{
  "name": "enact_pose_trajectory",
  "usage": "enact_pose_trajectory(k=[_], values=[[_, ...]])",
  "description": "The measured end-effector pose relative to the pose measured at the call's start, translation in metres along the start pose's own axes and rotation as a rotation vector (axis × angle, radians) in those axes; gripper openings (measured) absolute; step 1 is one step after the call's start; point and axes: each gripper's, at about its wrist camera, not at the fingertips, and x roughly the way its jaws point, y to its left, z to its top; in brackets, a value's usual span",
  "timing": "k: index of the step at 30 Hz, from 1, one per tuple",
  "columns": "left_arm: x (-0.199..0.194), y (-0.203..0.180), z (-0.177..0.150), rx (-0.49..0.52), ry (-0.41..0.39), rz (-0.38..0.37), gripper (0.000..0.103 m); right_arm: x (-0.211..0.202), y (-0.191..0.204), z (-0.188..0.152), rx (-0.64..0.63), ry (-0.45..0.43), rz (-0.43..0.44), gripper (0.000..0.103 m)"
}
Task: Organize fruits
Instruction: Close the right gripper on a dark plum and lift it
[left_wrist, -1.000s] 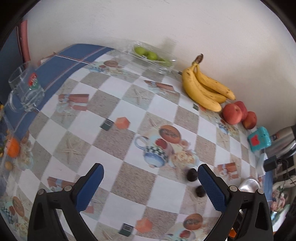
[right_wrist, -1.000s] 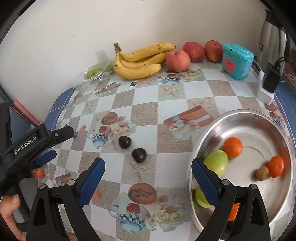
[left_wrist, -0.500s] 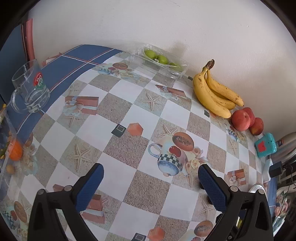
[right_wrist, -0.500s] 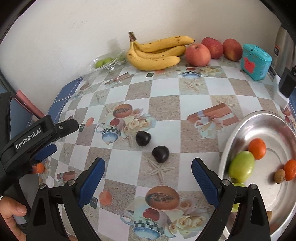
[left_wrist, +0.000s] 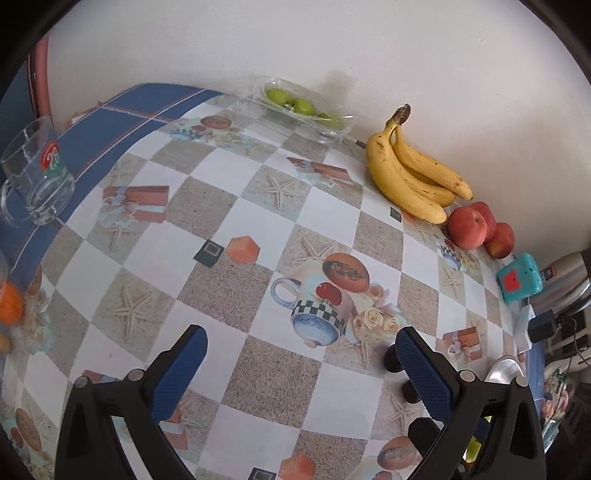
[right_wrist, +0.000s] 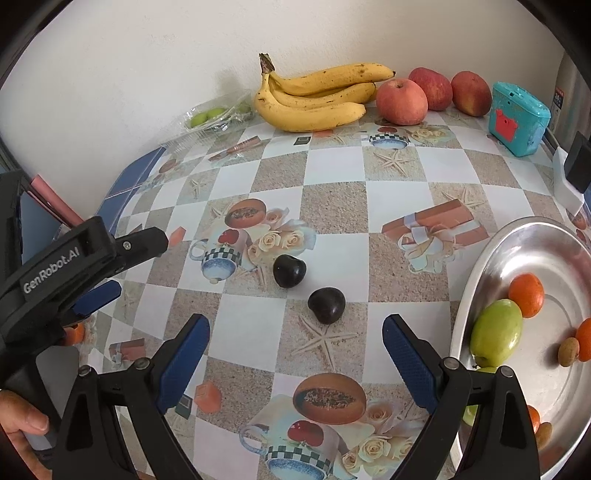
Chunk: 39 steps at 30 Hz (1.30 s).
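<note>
Left wrist view: the left gripper hovers above the patterned table, its blue-padded jaws spread wide with nothing between them. A glass mug with a red-and-green label, unreadable, stands at the table's left edge. Along the far edge by the wall lie a clear tray of green fruits, a banana bunch and red apples.

Right wrist view: a hand grips the left gripper's handle, whose black body reads "GenRobot.AI". The right gripper is likewise released and empty, held over the table's near edge. Two dark plums lie apart mid-table, just beyond its fingers. A steel bowl at the right edge holds a green fruit and oranges. A teal box sits in the far right corner.
</note>
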Motion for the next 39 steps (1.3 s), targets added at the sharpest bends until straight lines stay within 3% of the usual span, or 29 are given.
enact_pose_trajectory(k=[15, 20, 27, 39], values=[[0.008, -0.025, 0.003, 0.048, 0.023, -0.045, 0.102, -0.009, -0.024, 0.02, 0.086, -0.103, 0.01, 0.095], [0.01, -0.034, 0.0, 0.051, 0.022, -0.038, 0.101, 0.0, -0.024, 0.017, 0.06, -0.08, -0.007, 0.093], [0.021, -0.034, -0.006, 0.045, 0.065, -0.028, 0.096, 0.012, -0.018, 0.011, 0.01, -0.048, -0.015, 0.077], [0.04, -0.031, -0.016, 0.01, 0.119, -0.006, 0.096, 0.03, -0.023, 0.003, -0.001, 0.006, -0.049, 0.064]])
